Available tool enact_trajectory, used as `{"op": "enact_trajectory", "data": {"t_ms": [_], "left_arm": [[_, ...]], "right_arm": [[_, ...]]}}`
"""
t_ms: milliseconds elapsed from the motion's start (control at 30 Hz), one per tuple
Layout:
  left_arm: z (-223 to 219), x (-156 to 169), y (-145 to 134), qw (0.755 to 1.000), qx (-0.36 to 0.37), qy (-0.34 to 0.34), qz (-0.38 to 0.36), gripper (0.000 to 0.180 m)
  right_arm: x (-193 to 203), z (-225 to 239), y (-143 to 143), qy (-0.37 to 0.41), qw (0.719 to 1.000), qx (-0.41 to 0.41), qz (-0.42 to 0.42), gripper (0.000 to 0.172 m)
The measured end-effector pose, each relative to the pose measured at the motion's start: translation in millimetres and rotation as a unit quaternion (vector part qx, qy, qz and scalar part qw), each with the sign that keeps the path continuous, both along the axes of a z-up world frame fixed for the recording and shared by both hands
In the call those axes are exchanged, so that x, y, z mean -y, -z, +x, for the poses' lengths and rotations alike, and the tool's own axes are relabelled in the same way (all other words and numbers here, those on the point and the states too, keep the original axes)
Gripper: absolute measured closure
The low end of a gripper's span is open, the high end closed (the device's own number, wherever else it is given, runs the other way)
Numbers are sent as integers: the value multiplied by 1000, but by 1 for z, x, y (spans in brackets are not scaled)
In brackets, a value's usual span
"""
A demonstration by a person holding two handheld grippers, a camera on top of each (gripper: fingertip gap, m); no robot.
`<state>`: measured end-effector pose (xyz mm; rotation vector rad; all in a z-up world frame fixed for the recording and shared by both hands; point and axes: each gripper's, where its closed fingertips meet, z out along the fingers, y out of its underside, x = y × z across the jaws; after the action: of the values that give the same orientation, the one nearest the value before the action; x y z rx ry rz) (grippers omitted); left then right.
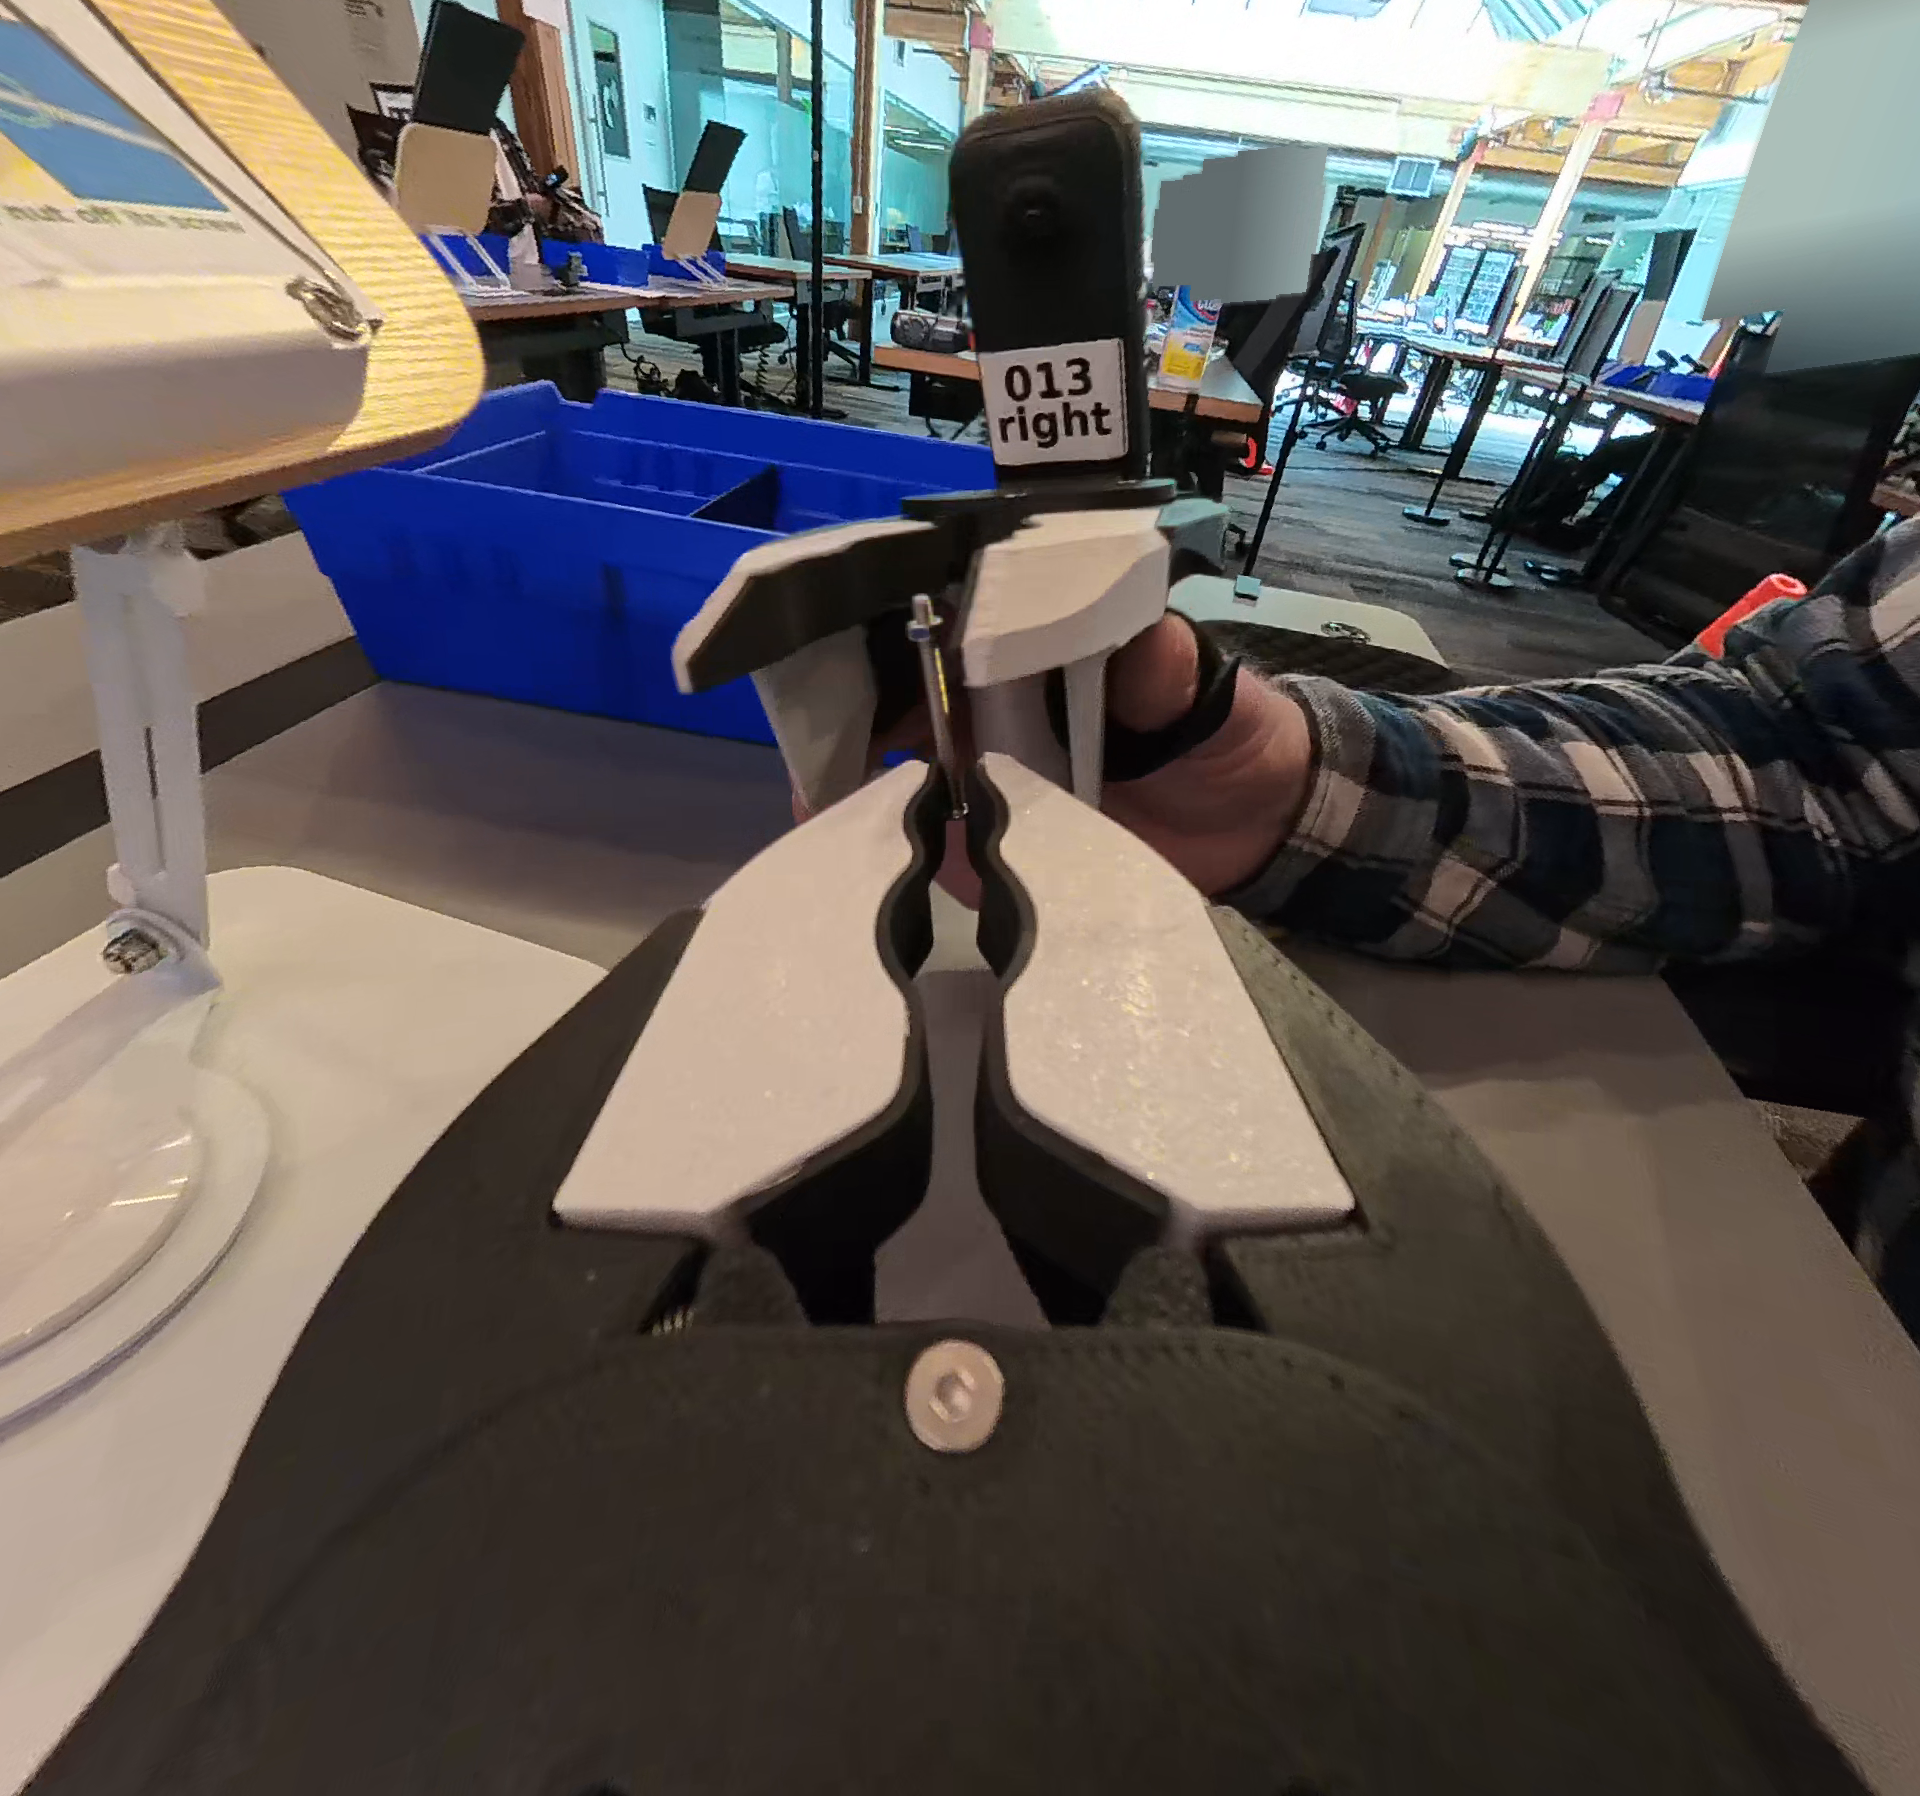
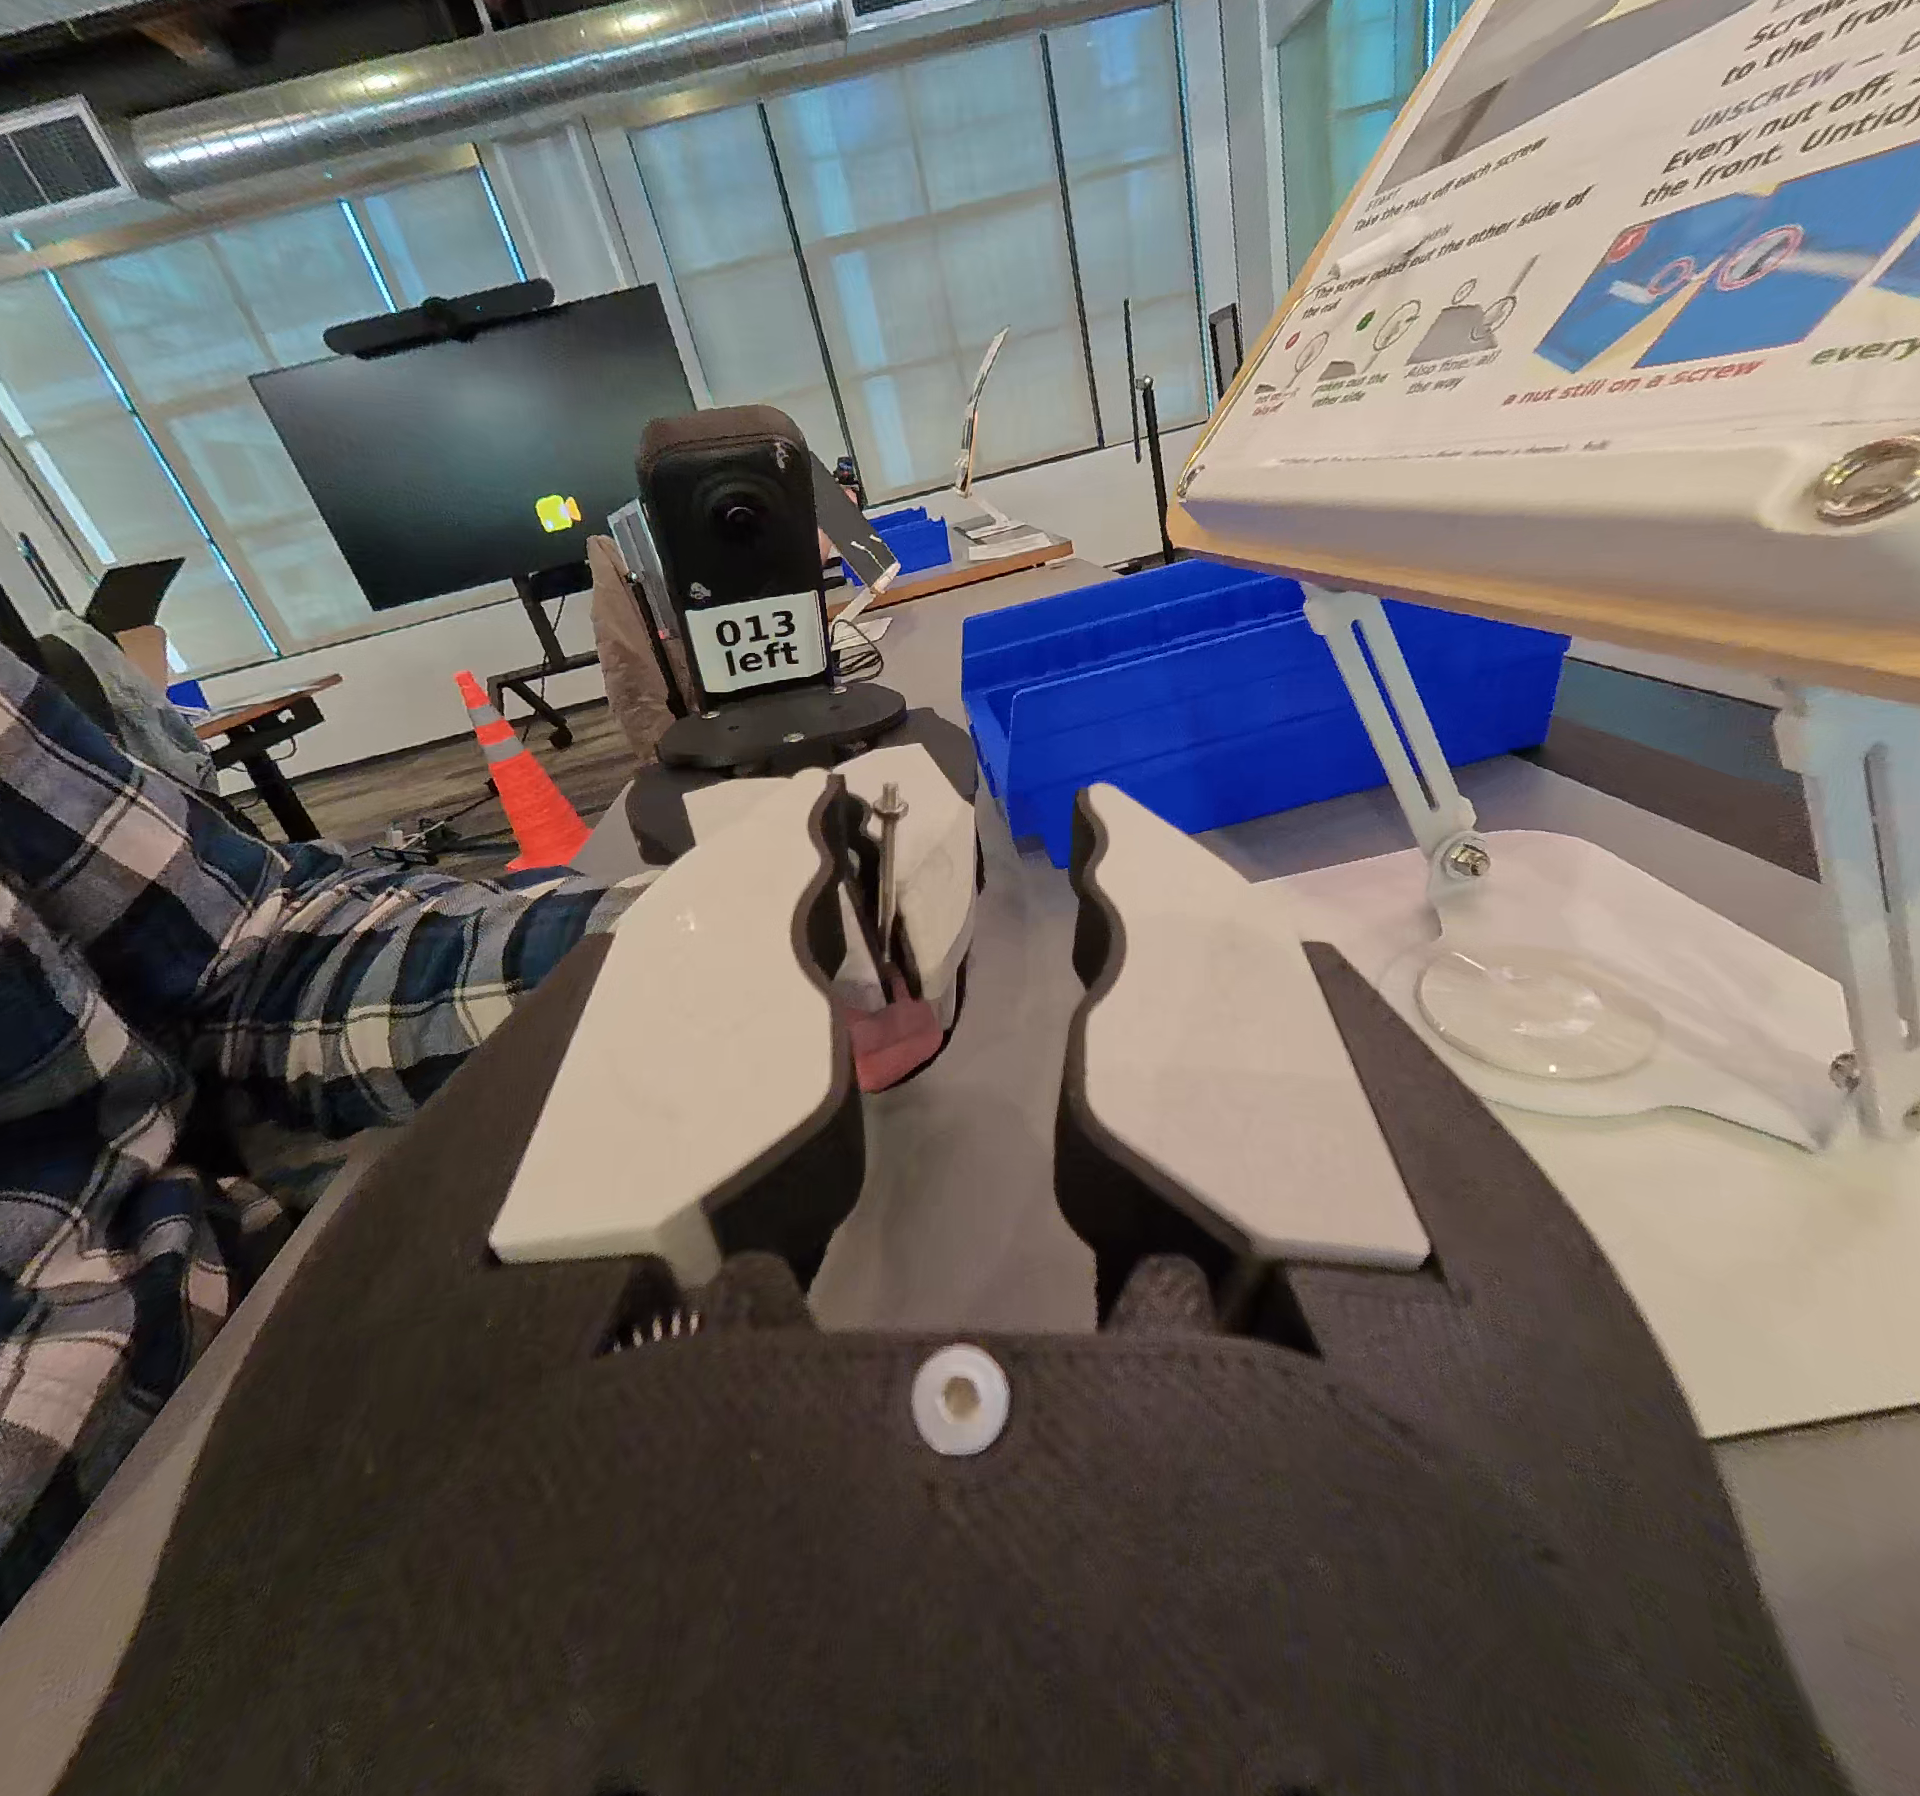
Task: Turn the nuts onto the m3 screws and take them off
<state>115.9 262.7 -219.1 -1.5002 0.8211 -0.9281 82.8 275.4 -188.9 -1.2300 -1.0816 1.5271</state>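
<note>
We see a grey table (image 1: 436,790) carrying, at the far side, a blue divided bin (image 1: 540,562), with a white stand (image 1: 145,738) holding a tilted instruction board (image 2: 1621,271) just beside the bin; the stand's white base plate (image 2: 1558,1206) lies flat on the table, near the right gripper. Both handheld units face each other over the table in front of the bin. Right gripper (image 2: 951,873): tongs released, a wide gap between the white fingers (image 2: 1195,1008), nothing between them, pads off everything. In the left wrist view the same unit stands upright in a hand (image 1: 1205,759) with a plaid sleeve (image 1: 1579,790), black camera on top. Left gripper (image 1: 954,796): tongs clenched on the lower end of a thin metal screw (image 1: 935,697), tips nearly meeting around the shank. The screw stands close to upright, head end up, with a small nut or collar just under the top; we can't tell which. It sits between the two units, poking up in front of the right gripper's body in the left view, and just inside that gripper's left finger in the right wrist view (image 2: 888,863), though not touching its pads as far as we can see.
</note>
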Motion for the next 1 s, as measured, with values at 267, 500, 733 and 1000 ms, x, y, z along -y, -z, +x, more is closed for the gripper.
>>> {"op": "enact_trajectory", "data": {"t_ms": [267, 500, 733, 1000], "left_arm": [[-9, 2, -13, 999, 36, 1, 4, 177], [-5, 0, -5, 1000, 13, -4, 2, 177], [1, 4, -7, 1000, 7, 2, 15, 177], [-9, 4, -21, 999, 40, -3, 24, 177]], "right_arm": [[-15, 10, 0, 21, 1000, -2, -10, 134], [-2, 8, -8, -7, 1000, -21, -1, 130], [3, 2, -6, -6, 1000, -9, 4, 136], [-16, 19, -11, 15, 1000, -25, -11, 134]]}}
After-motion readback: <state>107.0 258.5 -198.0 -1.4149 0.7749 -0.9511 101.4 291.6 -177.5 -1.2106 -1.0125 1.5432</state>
